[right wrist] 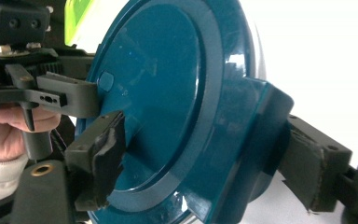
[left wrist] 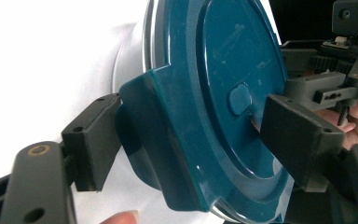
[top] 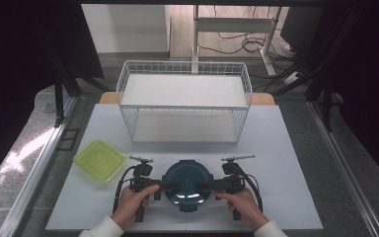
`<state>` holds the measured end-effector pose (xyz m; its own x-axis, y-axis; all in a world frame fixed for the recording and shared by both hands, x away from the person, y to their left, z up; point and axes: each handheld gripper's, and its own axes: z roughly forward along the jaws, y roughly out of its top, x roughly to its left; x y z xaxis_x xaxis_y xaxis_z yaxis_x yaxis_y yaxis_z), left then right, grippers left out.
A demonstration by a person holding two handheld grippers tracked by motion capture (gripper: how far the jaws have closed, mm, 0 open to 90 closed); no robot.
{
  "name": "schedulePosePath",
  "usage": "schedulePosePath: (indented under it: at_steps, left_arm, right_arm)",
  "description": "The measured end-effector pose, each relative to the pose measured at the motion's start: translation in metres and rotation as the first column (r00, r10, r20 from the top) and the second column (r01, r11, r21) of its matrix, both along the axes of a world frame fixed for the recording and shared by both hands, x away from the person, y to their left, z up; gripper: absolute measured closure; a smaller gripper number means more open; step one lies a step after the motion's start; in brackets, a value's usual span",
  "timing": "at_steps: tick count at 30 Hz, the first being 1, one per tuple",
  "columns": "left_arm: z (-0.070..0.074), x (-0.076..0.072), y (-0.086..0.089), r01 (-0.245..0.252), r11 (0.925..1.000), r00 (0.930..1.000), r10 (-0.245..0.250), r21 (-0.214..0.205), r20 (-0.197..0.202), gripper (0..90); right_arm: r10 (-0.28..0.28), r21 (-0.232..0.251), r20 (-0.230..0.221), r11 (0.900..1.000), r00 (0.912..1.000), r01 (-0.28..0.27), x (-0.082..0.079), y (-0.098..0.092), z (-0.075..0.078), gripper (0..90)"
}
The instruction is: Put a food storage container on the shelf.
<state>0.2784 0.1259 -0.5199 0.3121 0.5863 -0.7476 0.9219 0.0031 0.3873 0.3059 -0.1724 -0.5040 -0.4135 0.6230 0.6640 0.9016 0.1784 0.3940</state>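
Round teal-lidded container (top: 187, 181) near front edge of tabletop (top: 286, 148). Left tool (left wrist: 186, 140) and right tool (right wrist: 205, 158) straddle opposite latch tabs (pads not visibly pressing). Likely rigid, glossy, slippery; grip tabs.

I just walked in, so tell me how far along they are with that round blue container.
Done: both grippers have come to the blue lidded container, the left gripper and right gripper each straddling a side latch. In hand: the jaws sit around the latches, not clearly clamped. Left: it isn't lifted off the table; the wire rack stands empty, the green lid untouched.
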Motion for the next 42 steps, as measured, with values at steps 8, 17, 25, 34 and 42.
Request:
schedulePosePath:
  at_steps: [8, 17, 25, 34, 42]
  left_arm:
    - [0.003, -0.003, 0.004, -0.021, 0.9996, 0.9997, 0.022, -0.016, 0.008, 30.8]
    - [0.010, -0.012, 0.001, -0.039, 0.9992, 0.9985, 0.039, 0.010, 0.039, 32.3]
    - [0.013, -0.014, 0.001, -0.044, 0.9990, 0.9981, 0.043, 0.011, 0.043, 34.3]
    - [0.016, -0.015, -0.001, -0.043, 0.9988, 0.9976, 0.041, 0.024, 0.056, 34.5]
    - [0.019, -0.013, -0.004, -0.051, 0.9983, 0.9968, 0.049, 0.028, 0.063, 34.4]
  right_arm:
    - [-0.023, 0.014, -0.009, 0.9996, 0.9997, 0.023, -0.003, -0.005, 0.004, 28.7]
    - [-0.060, 0.016, 0.005, 0.9980, 0.9982, 0.060, -0.012, -0.006, 0.010, 33.0]
    - [-0.081, 0.024, -0.008, 0.9964, 0.9967, 0.081, -0.014, -0.009, 0.012, 35.6]
    - [-0.094, 0.030, -0.003, 0.9951, 0.9956, 0.094, -0.014, -0.010, 0.015, 36.6]
    - [-0.100, 0.022, 0.013, 0.9947, 0.9949, 0.100, -0.015, -0.011, 0.018, 36.8]
